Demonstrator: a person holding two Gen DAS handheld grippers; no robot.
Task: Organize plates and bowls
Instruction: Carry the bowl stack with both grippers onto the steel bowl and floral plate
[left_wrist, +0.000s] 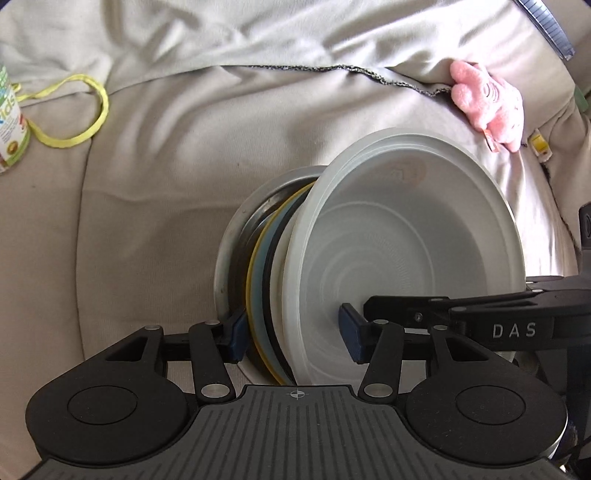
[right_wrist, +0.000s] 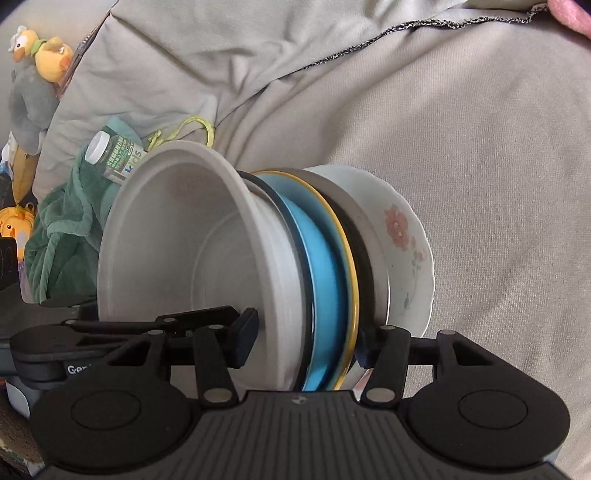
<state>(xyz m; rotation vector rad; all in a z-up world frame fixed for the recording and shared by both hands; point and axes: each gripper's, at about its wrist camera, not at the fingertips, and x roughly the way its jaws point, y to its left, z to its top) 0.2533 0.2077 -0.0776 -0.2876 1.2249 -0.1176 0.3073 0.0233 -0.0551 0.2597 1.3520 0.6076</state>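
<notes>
- Stack of plates and bowls (left_wrist: 280, 280) stands on edge at the centre of both views, over a beige fabric surface (left_wrist: 166, 184); whether it touches the fabric I cannot tell.
- Left hand-held gripper (left_wrist: 293, 334) is clenched on the stack in the left wrist view; one blue pad presses the metal plate (left_wrist: 225, 251) at the back, the other pad sits inside the white bowl (left_wrist: 406, 240).
- Right hand-held gripper (right_wrist: 306, 341) grasps the same stack in the right wrist view; one pad is inside the white bowl (right_wrist: 177, 240), the other is behind the blue plate (right_wrist: 325, 266) with the yellow rim, near the floral plate (right_wrist: 406, 236).
- Each hand-held gripper shows in the other view, at the lower right of the left wrist frame and the lower left of the right wrist frame.
- Pink plush toy (left_wrist: 487, 107) lies at the upper right of the left wrist frame; a yellow ribbon (left_wrist: 74, 110) lies at the upper left.
- Bottle (right_wrist: 114, 157) with a white cap, green cloth (right_wrist: 62, 229) and a duck plush (right_wrist: 40, 48) are at the left of the right wrist frame.
</notes>
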